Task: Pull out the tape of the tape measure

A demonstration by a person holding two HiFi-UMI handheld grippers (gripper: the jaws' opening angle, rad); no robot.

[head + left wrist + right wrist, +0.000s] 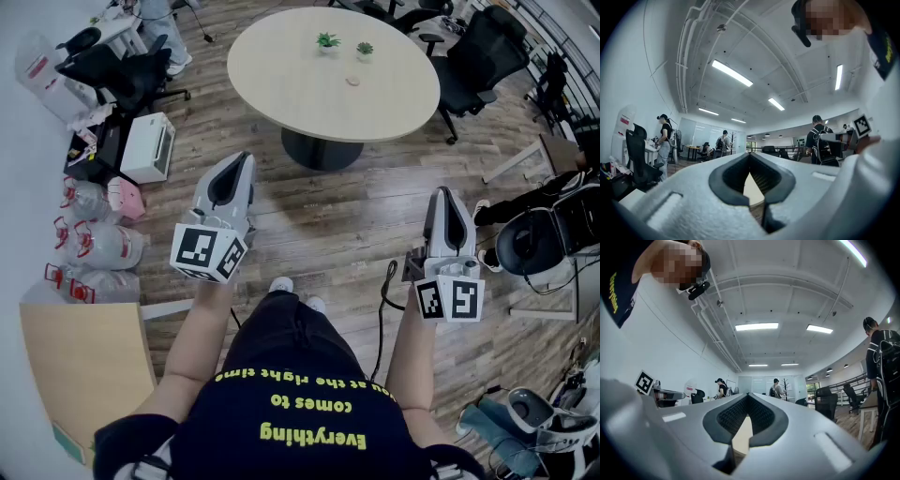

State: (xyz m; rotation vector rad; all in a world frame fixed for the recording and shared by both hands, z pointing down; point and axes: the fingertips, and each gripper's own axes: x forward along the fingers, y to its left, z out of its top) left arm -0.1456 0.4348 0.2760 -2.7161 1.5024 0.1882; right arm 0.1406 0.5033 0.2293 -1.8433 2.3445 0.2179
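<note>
I see no tape measure that I can make out for certain. A small round pale object point(352, 81) lies on the round beige table point(281, 66) beside two little potted plants point(328, 41). My left gripper point(242, 161) is held out over the wooden floor, well short of the table, shut with nothing in it. My right gripper point(442, 195) is also shut and empty, level with the left one. In the left gripper view the left gripper point(750, 157) has its tips together, and in the right gripper view so does the right gripper point(748, 397). Both point slightly upward across the office.
Black office chairs point(483, 56) stand right of the table and another chair point(122, 75) at the left. A white box point(148, 146) and several bags point(94, 244) line the left wall. A wooden board point(84, 375) lies at lower left. People point(663, 136) stand far off.
</note>
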